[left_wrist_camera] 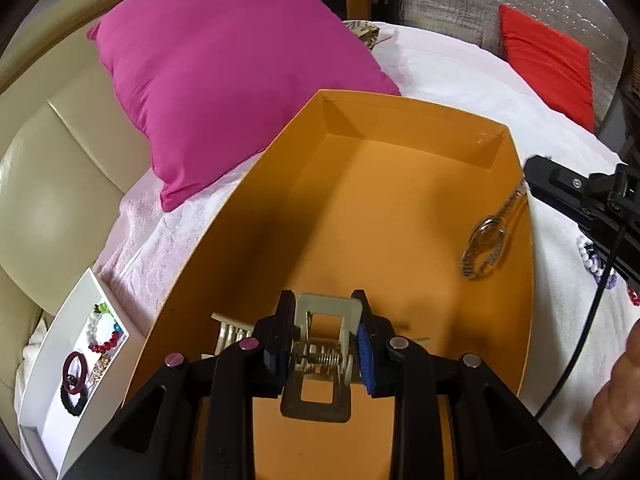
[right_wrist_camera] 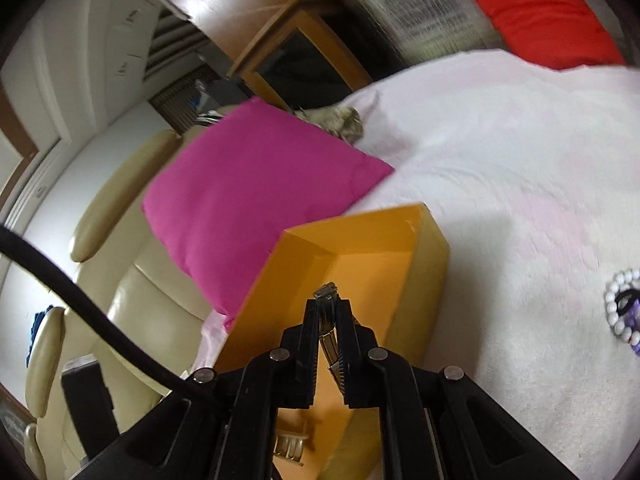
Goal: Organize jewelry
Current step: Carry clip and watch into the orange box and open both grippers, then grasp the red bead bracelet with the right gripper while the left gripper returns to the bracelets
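Note:
My left gripper [left_wrist_camera: 325, 334] is shut on a cream claw hair clip [left_wrist_camera: 324, 340] and holds it low inside the orange box [left_wrist_camera: 400, 216], near its front end. My right gripper [right_wrist_camera: 329, 312] is shut on a silver metal-band watch [right_wrist_camera: 329, 322]. In the left wrist view the watch [left_wrist_camera: 486, 246] hangs inside the box along its right wall, with the right gripper [left_wrist_camera: 532, 178] holding its upper end at the rim. The hair clip [right_wrist_camera: 289, 445] also shows below in the right wrist view, on the box floor [right_wrist_camera: 360, 280].
A white tray [left_wrist_camera: 52, 364] with bead bracelets and hair ties stands left of the box. A pink pillow [left_wrist_camera: 224, 80] lies behind it on the white bedcover [right_wrist_camera: 520, 184]. More bead bracelets [right_wrist_camera: 622, 308] lie right of the box. A red cushion [left_wrist_camera: 548, 60] lies far right.

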Available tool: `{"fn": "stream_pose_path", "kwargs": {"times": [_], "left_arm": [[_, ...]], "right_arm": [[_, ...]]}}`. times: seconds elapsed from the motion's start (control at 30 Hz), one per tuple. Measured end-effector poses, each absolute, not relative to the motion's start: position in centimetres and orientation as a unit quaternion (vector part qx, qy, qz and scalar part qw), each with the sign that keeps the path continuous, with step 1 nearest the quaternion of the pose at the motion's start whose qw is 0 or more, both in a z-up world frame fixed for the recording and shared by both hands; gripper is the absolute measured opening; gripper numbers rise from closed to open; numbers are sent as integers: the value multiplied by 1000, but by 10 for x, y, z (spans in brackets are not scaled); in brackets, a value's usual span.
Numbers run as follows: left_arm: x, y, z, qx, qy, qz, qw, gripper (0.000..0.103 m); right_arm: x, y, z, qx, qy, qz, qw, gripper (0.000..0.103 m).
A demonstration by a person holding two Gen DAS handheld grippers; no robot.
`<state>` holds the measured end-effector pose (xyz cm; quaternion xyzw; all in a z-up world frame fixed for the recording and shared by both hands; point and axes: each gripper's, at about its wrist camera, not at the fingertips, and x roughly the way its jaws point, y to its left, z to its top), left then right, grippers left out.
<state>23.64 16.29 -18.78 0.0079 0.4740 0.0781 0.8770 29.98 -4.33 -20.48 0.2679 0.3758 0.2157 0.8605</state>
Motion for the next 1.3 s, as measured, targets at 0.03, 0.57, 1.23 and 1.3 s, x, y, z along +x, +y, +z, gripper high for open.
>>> {"fn": "stream_pose_path", "kwargs": {"times": [0.03,0.57,1.23,1.3], "left_arm": [[235,162,-186,13,470,83,879,30],[218,107,-166,6,434,-53,899,58],[215,65,-203,64,498,-102,859,14],[212,63,-201,66,496,-106,859,14]], "right_arm": [[301,-48,-206,278,385,212,854,15],[272,-163,-176,343,336,138,867,16],[195,-370,-200,388,405,-30,827,23],[199,-369,-204,378,419,-25,825,23]]}}
